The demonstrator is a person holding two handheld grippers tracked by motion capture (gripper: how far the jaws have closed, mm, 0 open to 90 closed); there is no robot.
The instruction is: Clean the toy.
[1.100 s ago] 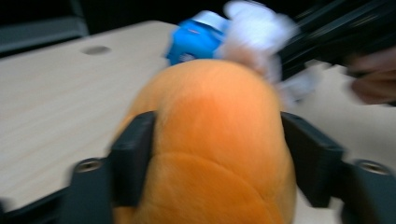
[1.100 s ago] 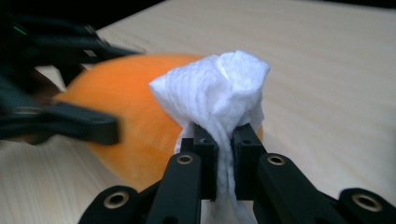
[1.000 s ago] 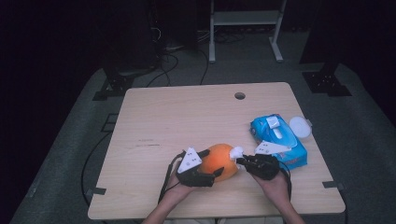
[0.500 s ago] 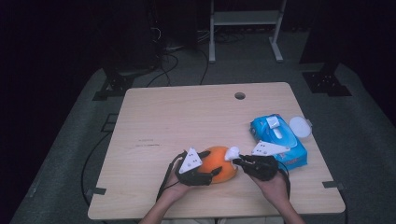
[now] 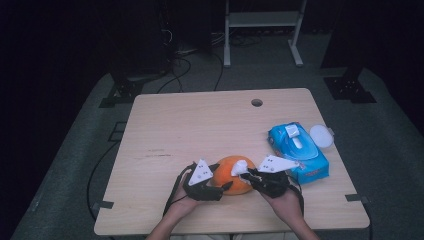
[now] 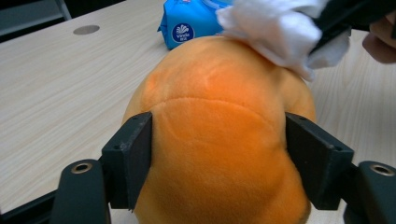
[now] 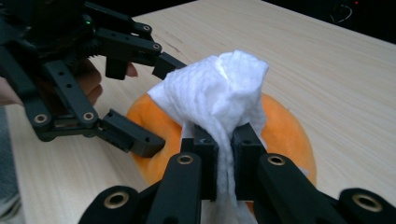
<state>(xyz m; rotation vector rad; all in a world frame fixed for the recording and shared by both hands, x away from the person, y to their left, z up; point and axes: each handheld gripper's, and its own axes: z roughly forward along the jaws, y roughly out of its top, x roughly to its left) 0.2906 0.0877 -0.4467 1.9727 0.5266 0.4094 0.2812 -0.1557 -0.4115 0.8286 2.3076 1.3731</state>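
At the left of the high view, the left tool (image 5: 226, 183) lies low over the near edge of the pale wooden worktop (image 5: 200, 125), carried by the person's left hand (image 5: 186, 197) coming in from below. Its 2 black jaws have just been closing and now press on either flank of the orange plush toy (image 5: 235, 172); in the left gripper view the pads dent the soft fabric on both sides, so this tool is clamped on the toy. The toy rests on the worktop near the front edge, between the 2 hands.

Just to the right, the right tool (image 5: 243, 170) reaches in over the top of the toy, borne by the right hand (image 5: 280, 195). Its jaws are pinched together on a crumpled white wipe (image 7: 219, 88), whose folds stand above the pads and hang down between them in the right gripper view. The wipe touches the upper surface of the toy; in the left gripper view it lies against the toy's far upper right.

Farther right, beside the right hand, a blue pack of wipes (image 5: 302, 150) lies flat on the worktop with its flap raised. A round white lid (image 5: 321, 135) lies just beyond it, near the right edge. A small round hole (image 5: 257, 102) sits in the worktop toward the far edge
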